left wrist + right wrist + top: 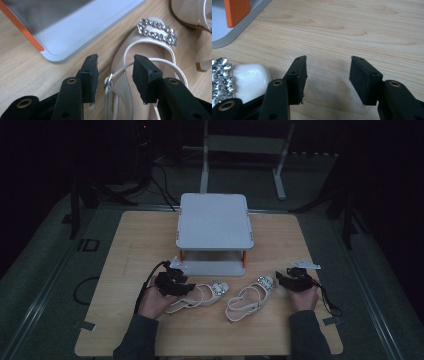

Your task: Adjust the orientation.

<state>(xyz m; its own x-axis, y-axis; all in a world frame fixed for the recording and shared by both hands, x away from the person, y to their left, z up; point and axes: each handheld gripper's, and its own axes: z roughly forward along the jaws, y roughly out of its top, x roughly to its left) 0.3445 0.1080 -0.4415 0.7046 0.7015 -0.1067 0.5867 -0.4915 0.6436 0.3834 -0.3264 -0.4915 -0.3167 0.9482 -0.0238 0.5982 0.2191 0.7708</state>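
Observation:
Two cream sandals with rhinestone buckles lie on the wooden table (130, 240) in front of me. The left sandal (200, 296) has my left gripper (189, 288) at its heel side. In the left gripper view that gripper (115, 72) is open, its jaws astride the sandal (150, 50) near a thin ankle strap (120, 70), pads clear of it. The buckle (157, 31) lies just ahead. The right sandal (247, 300) lies with its buckled toe toward my right gripper (279, 279). That gripper (327, 75) is open over bare wood, the sandal's toe (249, 75) just left of its jaws.
A grey two-level stand (214, 220) with orange legs (237, 11) sits at the table's middle back, its base plate (82, 30) close to the left gripper. Cables and a white metal frame (245, 145) are on the floor beyond the table.

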